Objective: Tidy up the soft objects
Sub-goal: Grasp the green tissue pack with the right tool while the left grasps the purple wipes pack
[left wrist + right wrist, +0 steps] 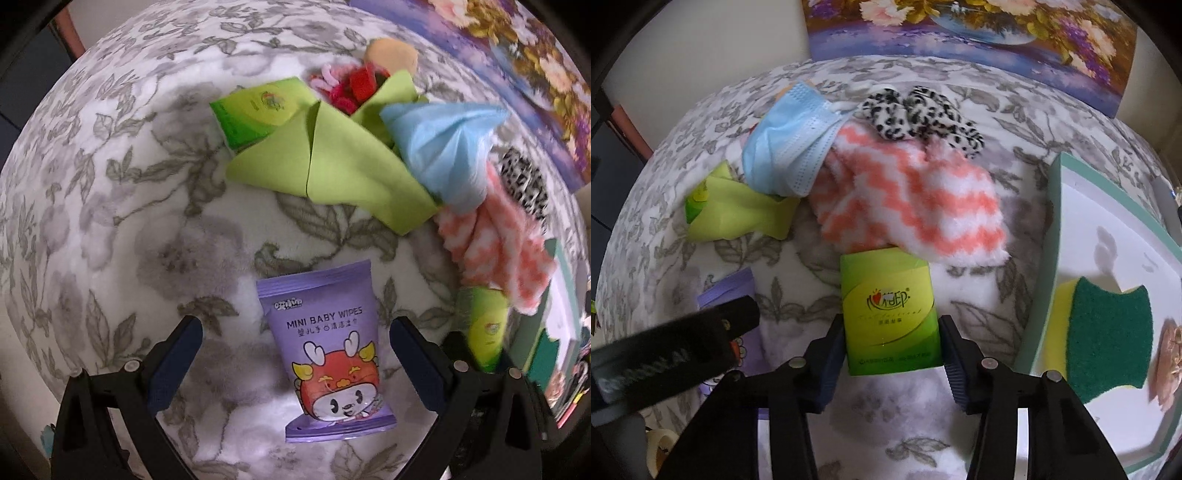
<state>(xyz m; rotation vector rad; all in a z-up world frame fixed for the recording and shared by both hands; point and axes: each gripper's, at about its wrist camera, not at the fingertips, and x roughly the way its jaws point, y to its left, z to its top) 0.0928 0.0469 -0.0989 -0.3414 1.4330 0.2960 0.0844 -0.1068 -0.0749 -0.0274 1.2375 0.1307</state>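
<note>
Green tissue pack [891, 312]: lies flat on the floral blanket [979, 424], between the fingers of the right tongs [892, 349]; both pads sit against its long sides, so the tongs grip it at a middling width.

Pink-and-white zigzag cloth [912, 203]: at 12 o'clock of the pack, its hem overlapping the pack's far edge.

Blue face mask [790, 147]: at 11 o'clock, resting on a lime-green cloth [738, 214].

Black-and-white spotted fabric [923, 114]: beyond the zigzag cloth.

White tray with teal rim [1039, 295]: at 3 o'clock, holding a yellow-and-green sponge [1108, 332].

Purple baby-wipes packet [325, 350]: flat on the blanket, between the widely spread fingers of the left tongs [295, 354], untouched by either.
</note>
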